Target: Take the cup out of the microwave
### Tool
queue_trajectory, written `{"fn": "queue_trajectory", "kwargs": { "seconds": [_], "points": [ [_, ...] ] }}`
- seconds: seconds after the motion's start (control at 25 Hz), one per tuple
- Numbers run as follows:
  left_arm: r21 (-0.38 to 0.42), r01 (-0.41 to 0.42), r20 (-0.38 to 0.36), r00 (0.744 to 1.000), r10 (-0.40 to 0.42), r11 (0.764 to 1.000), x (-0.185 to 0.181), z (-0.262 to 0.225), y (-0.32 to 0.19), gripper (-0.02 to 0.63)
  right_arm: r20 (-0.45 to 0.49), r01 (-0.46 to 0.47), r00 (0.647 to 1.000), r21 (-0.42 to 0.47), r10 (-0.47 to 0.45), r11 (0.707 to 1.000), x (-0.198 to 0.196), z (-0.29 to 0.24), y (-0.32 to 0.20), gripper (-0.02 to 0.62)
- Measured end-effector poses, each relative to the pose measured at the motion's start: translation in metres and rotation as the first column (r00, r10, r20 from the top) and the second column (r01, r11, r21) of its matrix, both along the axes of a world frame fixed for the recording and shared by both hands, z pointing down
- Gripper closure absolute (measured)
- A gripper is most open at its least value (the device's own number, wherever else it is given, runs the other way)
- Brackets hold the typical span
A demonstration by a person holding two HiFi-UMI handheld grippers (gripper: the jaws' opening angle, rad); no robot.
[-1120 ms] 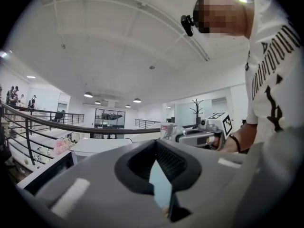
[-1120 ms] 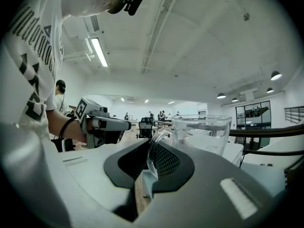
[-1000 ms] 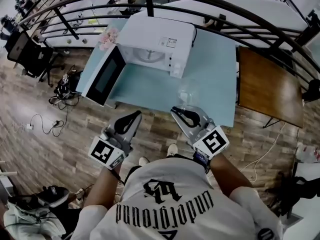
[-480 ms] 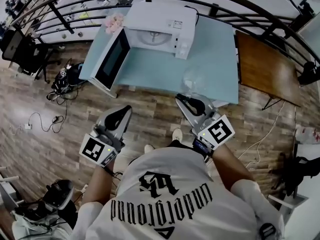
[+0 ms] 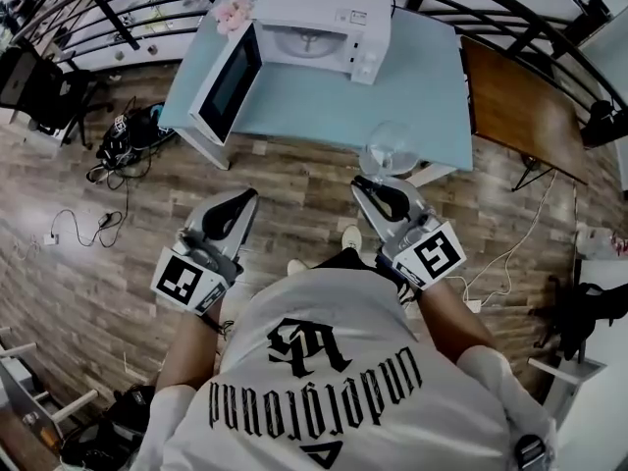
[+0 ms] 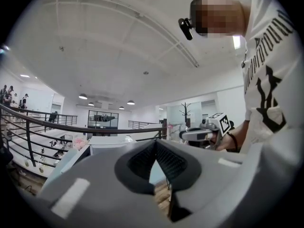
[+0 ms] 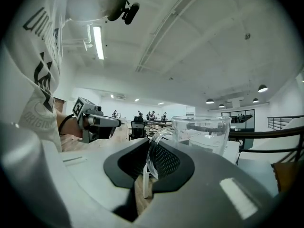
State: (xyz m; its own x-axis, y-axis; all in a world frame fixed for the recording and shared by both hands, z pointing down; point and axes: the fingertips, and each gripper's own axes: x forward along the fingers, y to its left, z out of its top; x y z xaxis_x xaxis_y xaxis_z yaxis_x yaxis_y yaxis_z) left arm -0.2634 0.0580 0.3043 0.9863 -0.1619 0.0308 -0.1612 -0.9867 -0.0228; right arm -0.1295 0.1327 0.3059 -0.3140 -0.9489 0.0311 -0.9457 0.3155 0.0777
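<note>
A clear glass cup [image 5: 390, 148] hangs over the near edge of the blue table [image 5: 412, 86], held by its handle in my right gripper [image 5: 367, 183], which is shut on it. In the right gripper view the cup [image 7: 202, 134] stands upright just past the gripper's [image 7: 148, 152] pads, the handle pinched between them. The white microwave [image 5: 324, 23] sits at the table's far side with its door [image 5: 228, 84] swung open to the left and its turntable bare. My left gripper [image 5: 238, 198] is over the wooden floor, shut and holding nothing; its tips [image 6: 155, 144] meet.
A brown wooden table [image 5: 510, 106] adjoins the blue one on the right. A dark curved railing [image 5: 118, 18] runs behind both. Pink flowers [image 5: 234, 10] lie beside the microwave. Cables and a bag [image 5: 118, 145] lie on the floor at left.
Both grippers have drawn back from the table toward the person, the cup going along in the right one. The microwave and table now sit farther up the head view.
</note>
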Motion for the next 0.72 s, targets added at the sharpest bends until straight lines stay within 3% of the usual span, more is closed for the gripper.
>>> {"fn": "queue_trajectory", "kwargs": {
  "seconds": [0.72],
  "points": [
    [-0.009,-0.024,-0.031,0.999,0.024,1.0,-0.023,-0.002,0.001,0.556,0.001,-0.017,1.0,0.004,0.017,1.0,-0.035,0.003,0.006,0.572]
  ]
}}
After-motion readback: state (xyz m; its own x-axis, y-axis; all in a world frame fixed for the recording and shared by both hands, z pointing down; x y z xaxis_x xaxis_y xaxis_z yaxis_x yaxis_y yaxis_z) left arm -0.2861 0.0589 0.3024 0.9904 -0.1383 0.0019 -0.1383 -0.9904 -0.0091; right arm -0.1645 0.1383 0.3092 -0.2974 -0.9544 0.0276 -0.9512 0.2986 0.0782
